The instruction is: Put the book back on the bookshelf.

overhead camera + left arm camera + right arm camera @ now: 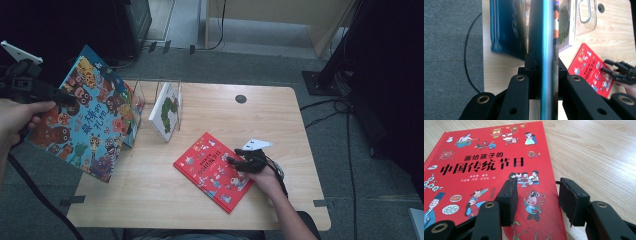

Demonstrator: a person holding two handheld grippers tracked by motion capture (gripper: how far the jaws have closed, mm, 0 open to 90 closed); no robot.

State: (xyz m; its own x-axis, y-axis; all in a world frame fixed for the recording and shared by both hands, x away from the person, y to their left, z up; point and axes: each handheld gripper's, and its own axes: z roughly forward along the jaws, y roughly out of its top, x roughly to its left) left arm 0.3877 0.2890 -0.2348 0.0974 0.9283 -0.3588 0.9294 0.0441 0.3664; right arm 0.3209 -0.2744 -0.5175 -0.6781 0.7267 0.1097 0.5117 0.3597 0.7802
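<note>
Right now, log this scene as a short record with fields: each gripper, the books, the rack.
left gripper: shut on the blue picture book, held up, tilted, at the table's left edge
right gripper: open, jaws over the red book's right edge, gripping nothing
red book: lying flat, cover up, on the wooden table
wire rack: upright near the table's far left, holding a white book

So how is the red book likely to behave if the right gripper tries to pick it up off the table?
The red book lies flat on the table, so its edge is probably hard to get under. Its glossy cover may slip between the pads. It looks like a stiff hardcover, unlikely to flop. The right gripper stands open over its edge.
</note>
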